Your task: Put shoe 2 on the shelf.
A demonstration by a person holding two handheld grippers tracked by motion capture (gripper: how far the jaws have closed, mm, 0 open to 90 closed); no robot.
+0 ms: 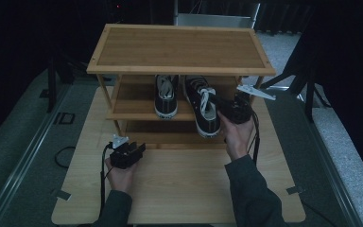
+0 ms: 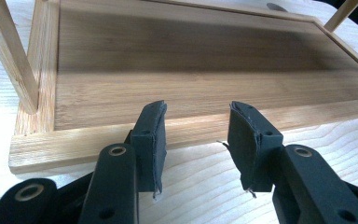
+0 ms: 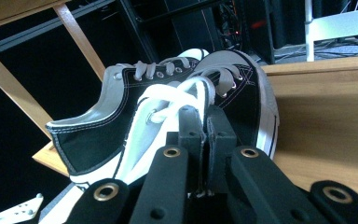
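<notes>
Hanging half off the middle shelf [image 1: 132, 115] of the wooden rack [image 1: 179, 47], our right sneaker [image 1: 202, 106] sits pinched at its collar between the pressed-together jaws of the right gripper [image 1: 227, 112]. Beside it rests the left sneaker [image 1: 166, 97]. Our left gripper [image 1: 134, 150] hovers spread over the table [image 1: 179, 189].
</notes>
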